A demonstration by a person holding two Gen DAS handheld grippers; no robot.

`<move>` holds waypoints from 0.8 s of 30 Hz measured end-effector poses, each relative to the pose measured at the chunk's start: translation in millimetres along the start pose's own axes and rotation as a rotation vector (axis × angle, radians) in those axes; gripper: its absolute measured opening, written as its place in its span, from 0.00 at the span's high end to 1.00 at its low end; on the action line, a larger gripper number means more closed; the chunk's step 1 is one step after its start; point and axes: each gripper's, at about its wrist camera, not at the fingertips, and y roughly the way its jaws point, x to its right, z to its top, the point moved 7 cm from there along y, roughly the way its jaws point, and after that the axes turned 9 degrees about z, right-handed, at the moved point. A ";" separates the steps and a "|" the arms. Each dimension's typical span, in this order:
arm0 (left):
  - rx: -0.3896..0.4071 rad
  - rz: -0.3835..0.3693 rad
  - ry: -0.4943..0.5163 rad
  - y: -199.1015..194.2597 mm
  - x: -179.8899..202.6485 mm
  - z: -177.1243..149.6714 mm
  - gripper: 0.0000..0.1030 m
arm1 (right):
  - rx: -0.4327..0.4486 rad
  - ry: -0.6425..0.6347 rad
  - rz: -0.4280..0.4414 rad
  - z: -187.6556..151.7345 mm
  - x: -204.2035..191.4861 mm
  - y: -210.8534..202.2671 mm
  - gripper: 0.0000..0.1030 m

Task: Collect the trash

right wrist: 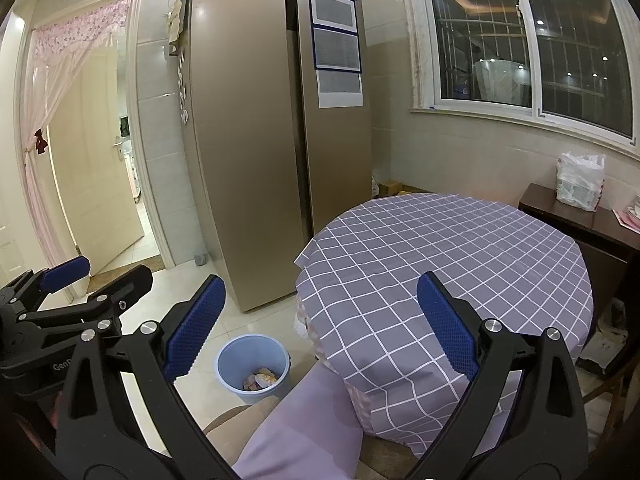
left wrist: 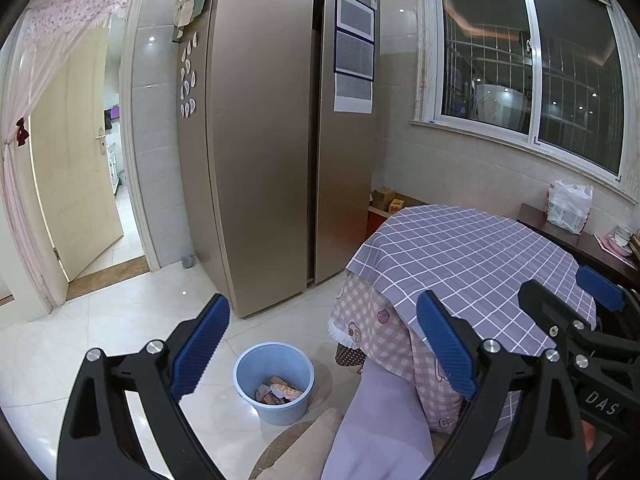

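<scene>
Blue plastic marks the target: a ribbed trash bin (left wrist: 274,384) stands on the pale tiled floor (left wrist: 100,340) just beside the near-left edge of the round table (left wrist: 472,264), and crumpled trash (left wrist: 278,391) — paper and wrappers in white, pink and tan — already lies in its bottom. We hold the left gripper (left wrist: 322,350) above the bin, its blue ribbed pads spread wide with nothing between them. Our right gripper (right wrist: 320,328) hangs over the near edge of the table, its jaws likewise wide apart and empty; the bin shows between its fingers, low and left.

A grey checked tablecloth (right wrist: 440,256) covers the tabletop, which is bare, and a pink gingham cloth (left wrist: 372,320) with cartoon prints hangs below it at the left edge. A lilac fabric-covered shape (left wrist: 380,420) rises in the foreground between bin and table; we cannot tell what it is.

Behind the bin stands a bronze two-door refrigerator (left wrist: 264,140) with printed sheets (left wrist: 354,52) taped to its right door. At far left, a cream door (left wrist: 76,168) is open under a pink lace curtain (left wrist: 76,12). Beyond the table's far-right edge, a white plastic bag (right wrist: 580,182) sits on a dark wooden sideboard (right wrist: 580,220) beneath a dark, barred window (right wrist: 528,40).
</scene>
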 end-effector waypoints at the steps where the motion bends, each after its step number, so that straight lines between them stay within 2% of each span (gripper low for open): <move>1: -0.001 -0.001 0.000 -0.1 -0.1 -0.2 0.10 | 0.000 0.000 0.000 0.1 0.0 0.1 0.08; 24: -0.001 0.003 0.003 0.6 -0.8 -0.9 0.10 | -0.005 -0.007 0.004 -0.1 2.2 0.7 0.08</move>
